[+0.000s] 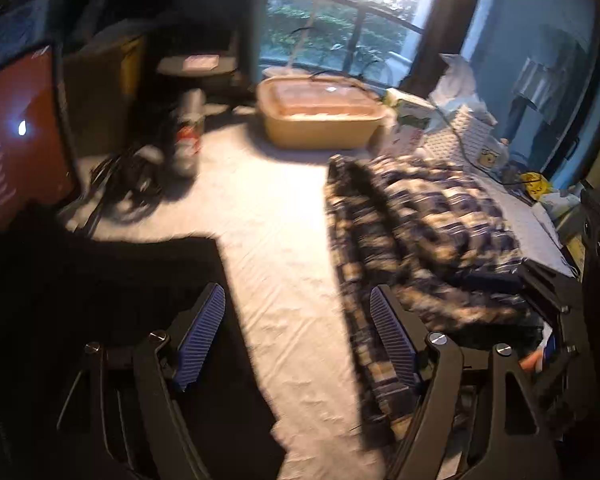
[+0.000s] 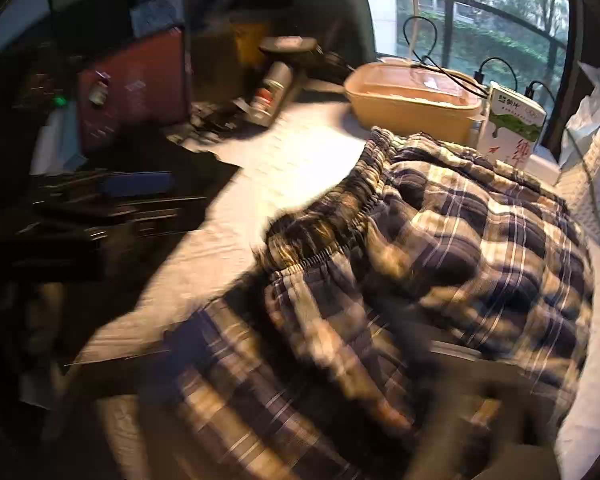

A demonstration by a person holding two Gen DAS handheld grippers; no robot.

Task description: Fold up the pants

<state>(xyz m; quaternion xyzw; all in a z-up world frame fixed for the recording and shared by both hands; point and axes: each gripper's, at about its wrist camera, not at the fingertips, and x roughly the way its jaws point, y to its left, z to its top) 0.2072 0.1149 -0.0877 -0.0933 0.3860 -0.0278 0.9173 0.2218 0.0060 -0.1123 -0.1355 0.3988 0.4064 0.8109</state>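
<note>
Left gripper (image 1: 298,330) has its jaws wide apart, holding nothing, low over the white table (image 1: 260,208). Its right pad (image 1: 392,336) sits at the near edge of the plaid pants (image 1: 424,232). Pants lie bunched in a heap on the right side of the table, elastic waistband (image 2: 340,216) facing the middle. Right gripper's own fingers are lost in blur in the right wrist view, so can't tell if apart or together. Behind the pants: tan tub (image 2: 412,100), carton (image 2: 512,128), spray can (image 2: 270,94).
</note>
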